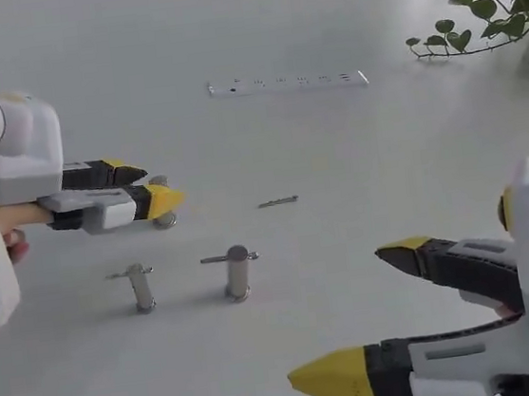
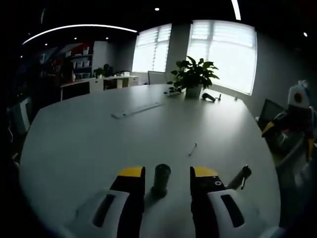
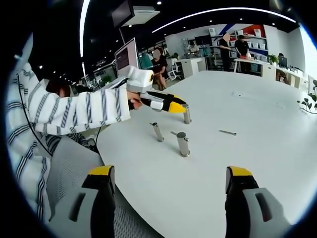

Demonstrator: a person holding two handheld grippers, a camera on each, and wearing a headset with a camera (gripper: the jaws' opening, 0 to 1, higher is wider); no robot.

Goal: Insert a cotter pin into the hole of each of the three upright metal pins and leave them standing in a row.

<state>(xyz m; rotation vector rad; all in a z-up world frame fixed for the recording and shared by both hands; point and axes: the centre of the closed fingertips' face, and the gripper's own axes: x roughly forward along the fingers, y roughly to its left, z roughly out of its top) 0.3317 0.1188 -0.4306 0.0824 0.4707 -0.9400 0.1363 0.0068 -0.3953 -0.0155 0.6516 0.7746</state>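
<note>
Straddling bare metal pin (image 2: 161,181) with left gripper (image 2: 167,171), jaws apart, not clamped: likely bracing it upright for insertion. Keeping right gripper (image 1: 338,316) wide apart, empty, facing loose cotter pin (image 1: 277,201) flat on surface (image 1: 354,140): probable next pickup. Already done: two fitted pins (image 1: 141,287) (image 1: 238,273).

Setting: open-plan office. Large white meeting table (image 1: 411,143) with a power strip (image 1: 287,84) at the head view's top centre. Potted plant (image 2: 192,77) and windows with blinds (image 2: 223,54) upper right of the left gripper view. Monitor (image 3: 127,57), shelves (image 3: 257,37) and people (image 3: 242,47) along the right gripper view's top.
</note>
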